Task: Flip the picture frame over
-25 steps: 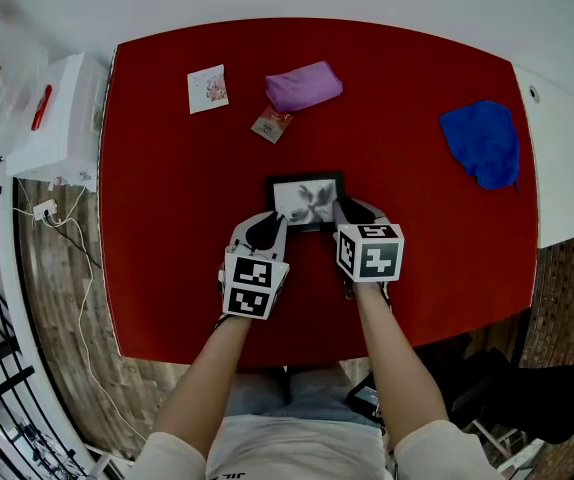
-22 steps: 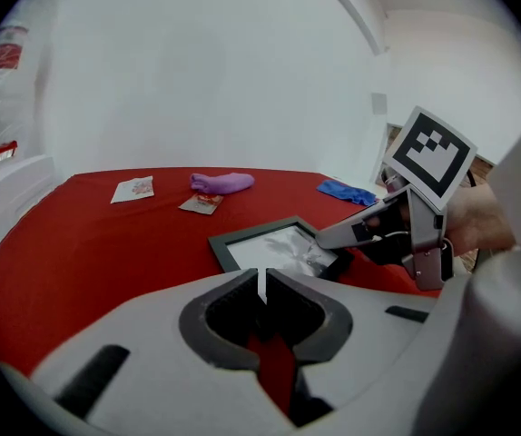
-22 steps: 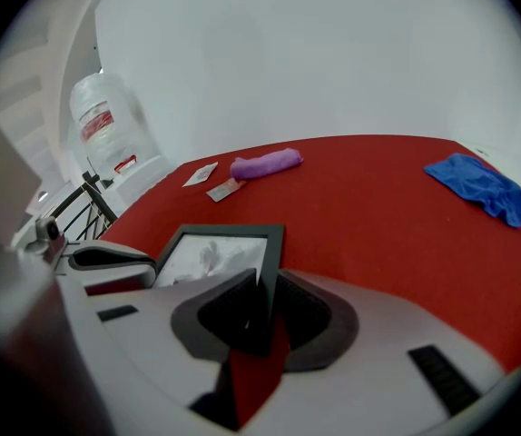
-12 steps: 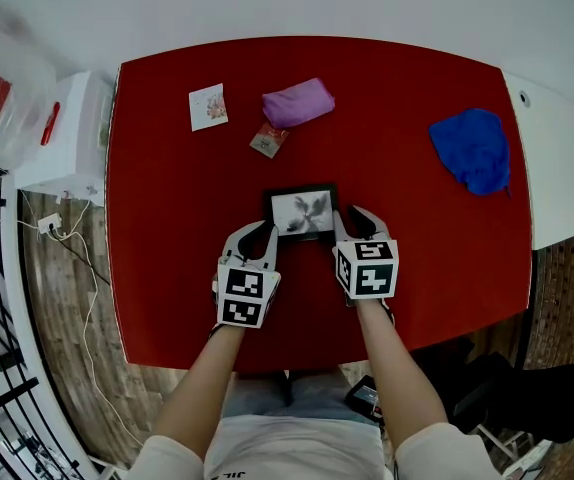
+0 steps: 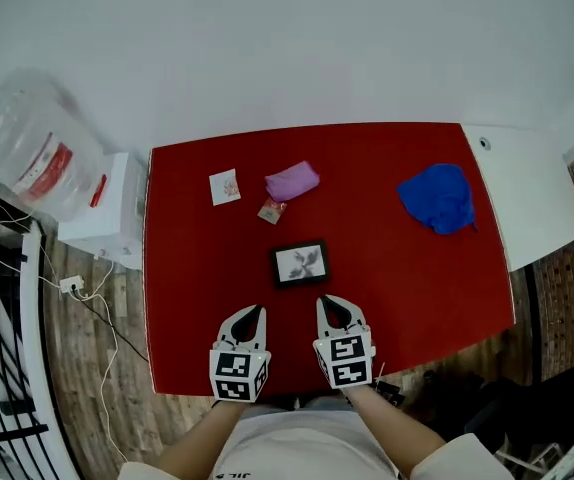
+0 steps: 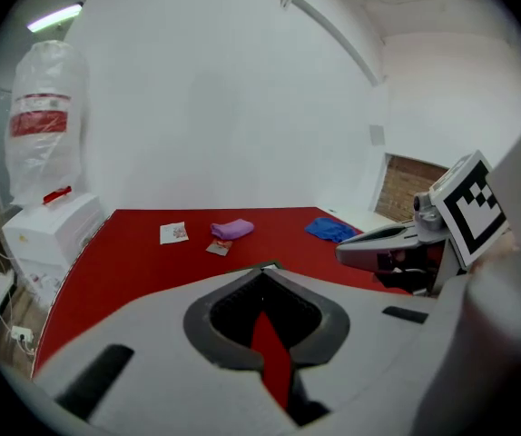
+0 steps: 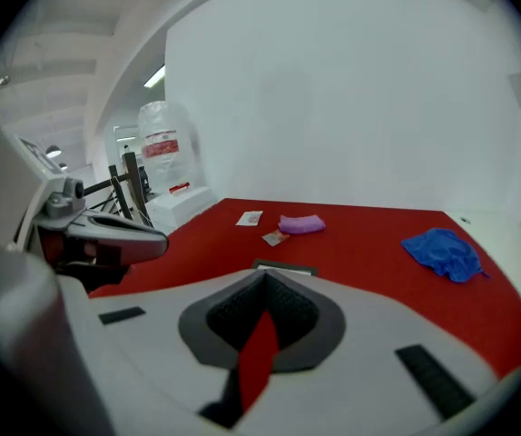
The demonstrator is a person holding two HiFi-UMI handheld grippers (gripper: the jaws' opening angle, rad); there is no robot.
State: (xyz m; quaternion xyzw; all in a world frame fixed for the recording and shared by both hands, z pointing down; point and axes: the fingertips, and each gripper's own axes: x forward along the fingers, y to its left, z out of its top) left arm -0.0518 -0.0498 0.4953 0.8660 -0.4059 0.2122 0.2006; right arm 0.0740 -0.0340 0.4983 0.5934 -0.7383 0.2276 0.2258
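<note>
The picture frame point(image 5: 301, 263) has a black border and lies flat, picture side up, on the red table point(image 5: 187, 298). Only a thin far edge of the frame point(image 7: 283, 267) shows above my right gripper's jaws. My left gripper point(image 5: 254, 310) is near the table's front edge, short of the frame and to its left. My right gripper point(image 5: 323, 301) is beside it, just short of the frame's near right corner. Both have just closed with nothing between the jaws. In each gripper view the jaw tips meet, left gripper point(image 6: 262, 270) and right gripper point(image 7: 265, 274), with the frame lying beyond them.
Beyond the frame lie a purple cloth point(image 5: 292, 180), a small packet point(image 5: 271, 210) and a white card point(image 5: 225, 186). A blue cloth point(image 5: 437, 196) sits at the far right. A white box point(image 5: 102, 213) and a plastic bag point(image 5: 32, 148) stand left of the table, a white surface point(image 5: 532, 203) to its right.
Both grippers have drawn back from the frame's near corners toward the table's front edge, risen and shut. The frame stays flat on the table. The head view now takes in the whole table.
</note>
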